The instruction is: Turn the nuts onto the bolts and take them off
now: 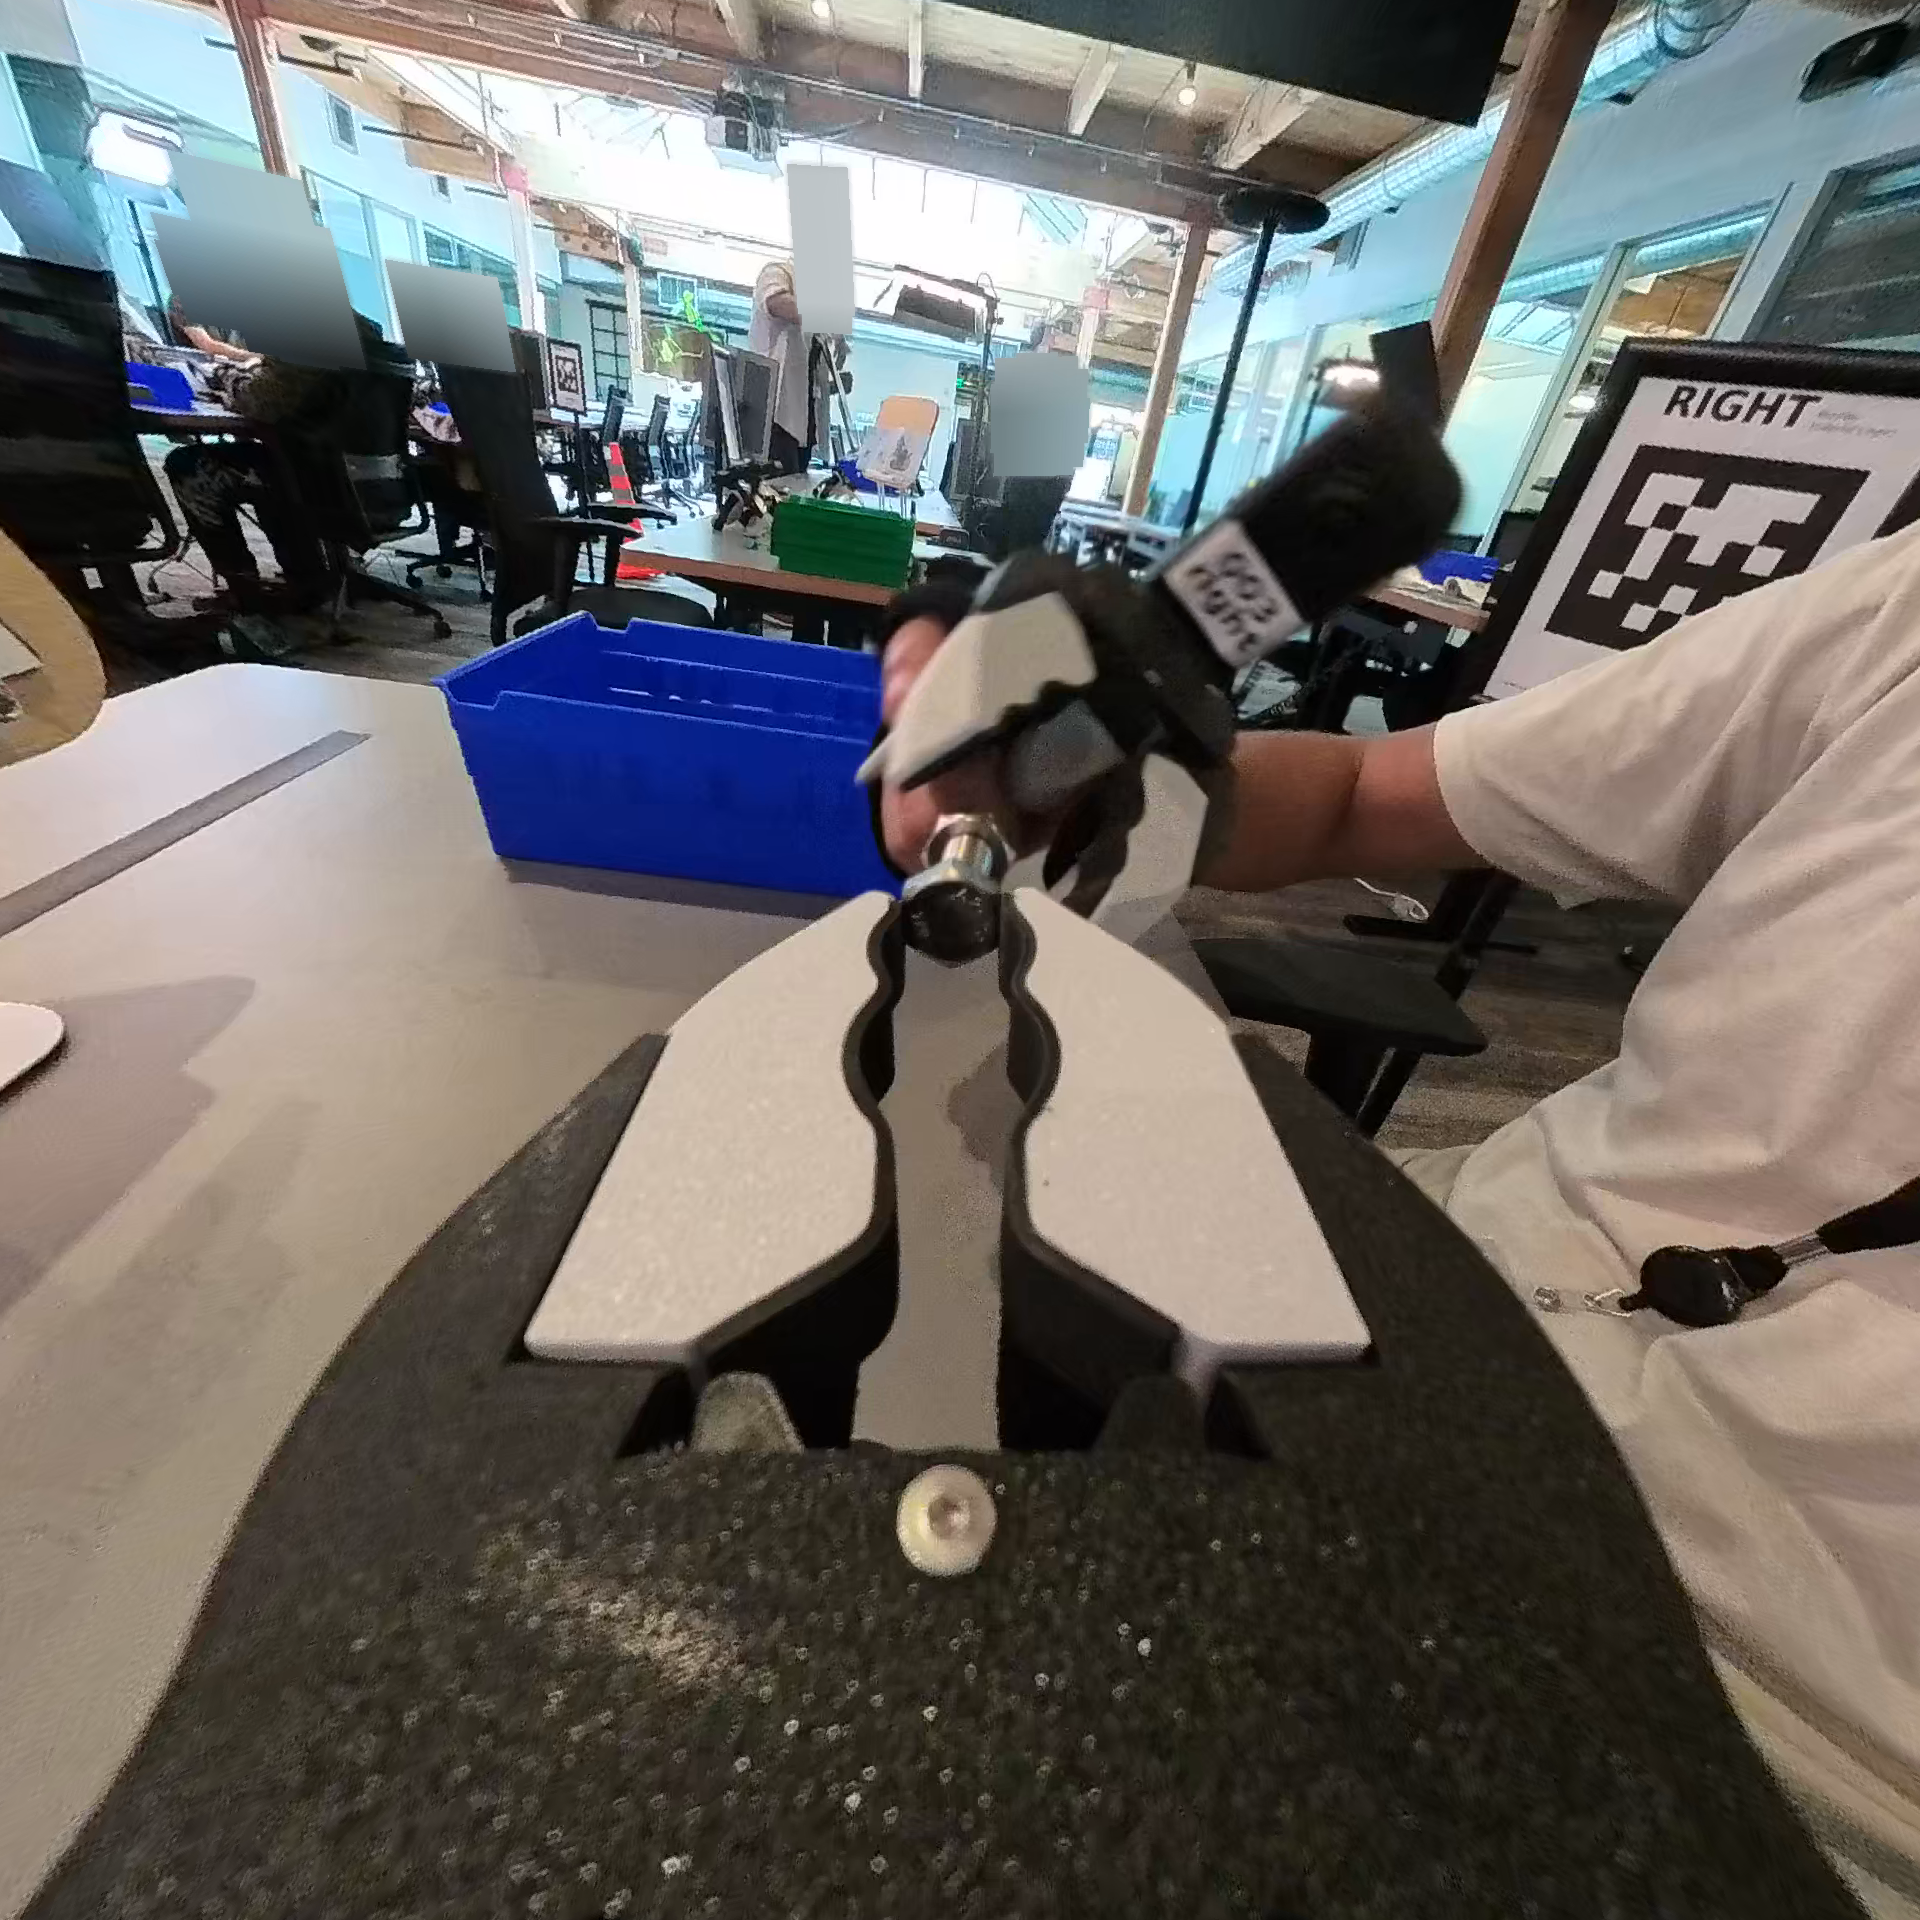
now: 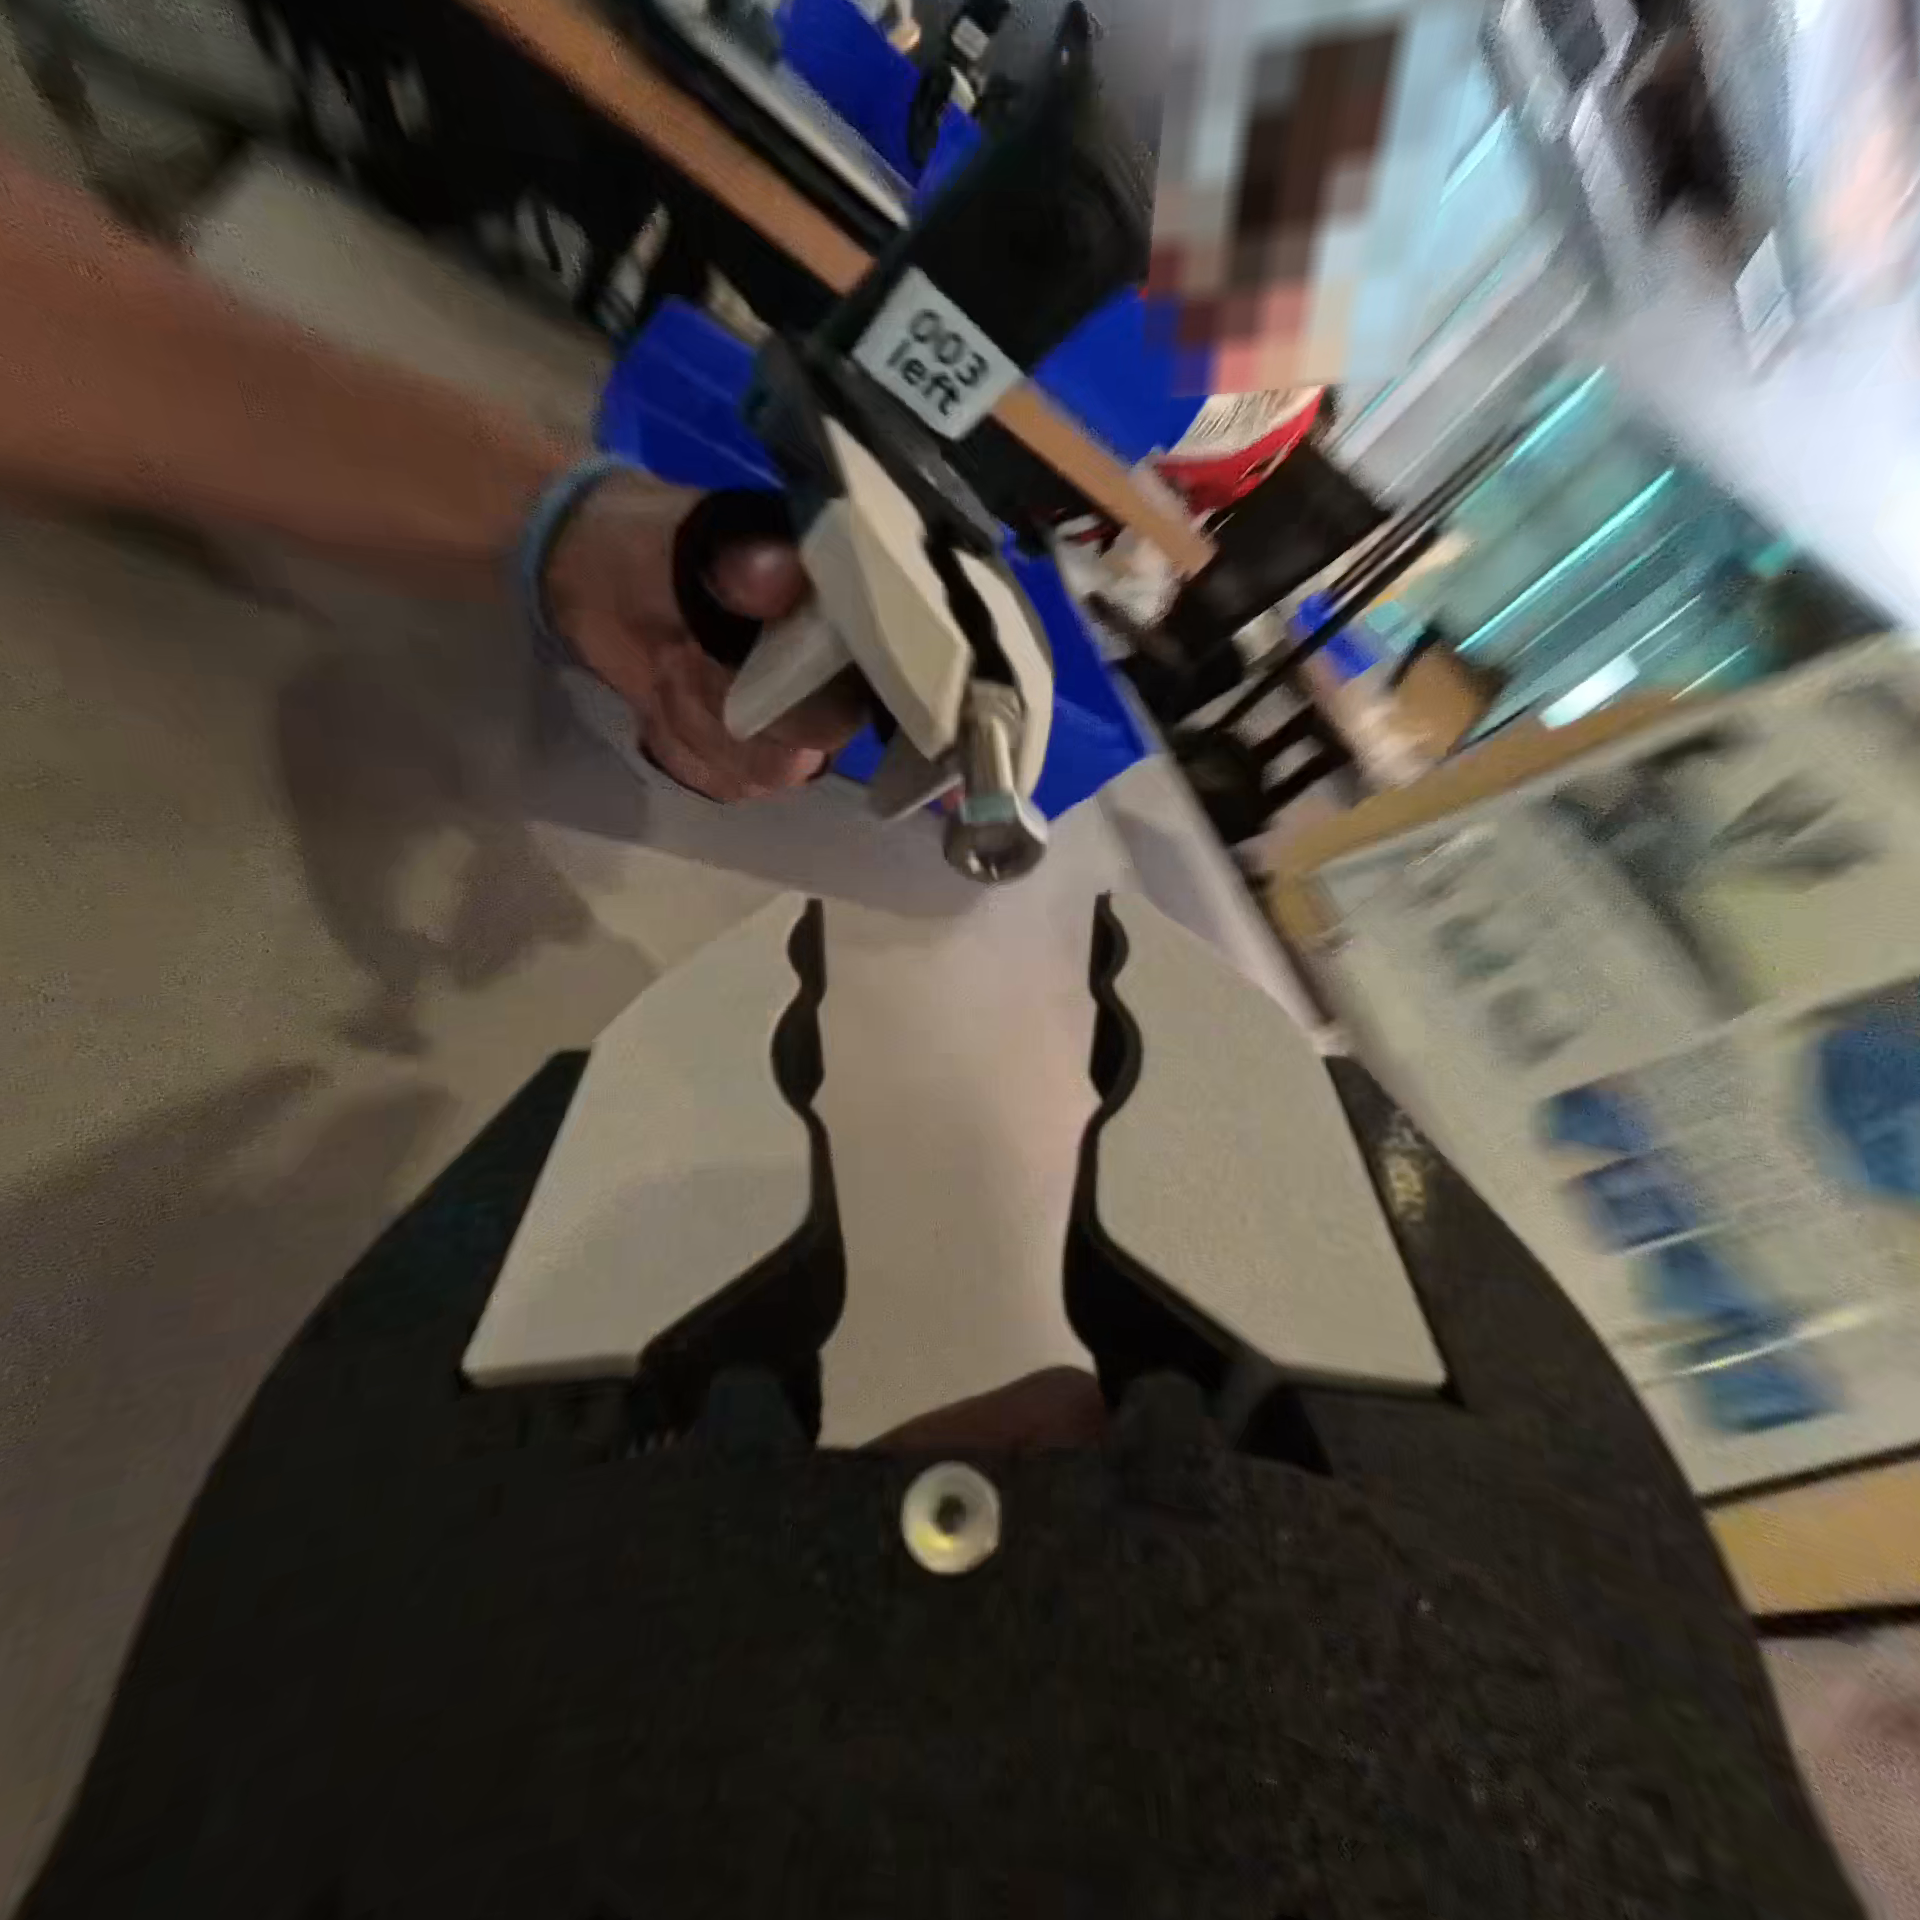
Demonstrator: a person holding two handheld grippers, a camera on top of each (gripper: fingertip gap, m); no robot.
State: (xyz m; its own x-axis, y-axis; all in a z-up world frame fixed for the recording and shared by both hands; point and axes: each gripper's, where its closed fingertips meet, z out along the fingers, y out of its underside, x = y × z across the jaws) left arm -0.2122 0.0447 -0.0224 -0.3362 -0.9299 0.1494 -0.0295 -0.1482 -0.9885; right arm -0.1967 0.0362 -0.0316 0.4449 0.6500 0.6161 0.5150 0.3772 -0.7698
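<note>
My left gripper (image 1: 951,914) is shut on the dark head of a metal bolt (image 1: 948,925). The bolt's shiny shaft points away from me and carries a silver nut (image 1: 968,840). The right gripper (image 1: 977,831) comes in from the right with one finger above and one below the nut, apart from it. In the blurred right wrist view my right gripper (image 2: 956,909) is open and empty. The nut (image 2: 994,847) sits just beyond its fingertips, on the bolt held by the left gripper (image 2: 987,727).
A blue plastic bin (image 1: 665,748) stands on the grey table (image 1: 312,935) behind the grippers. A person's arm and white shirt (image 1: 1662,831) fill the right side. A framed marker board (image 1: 1714,520) stands at the far right. A printed cardboard box (image 2: 1662,1039) lies right of the right gripper.
</note>
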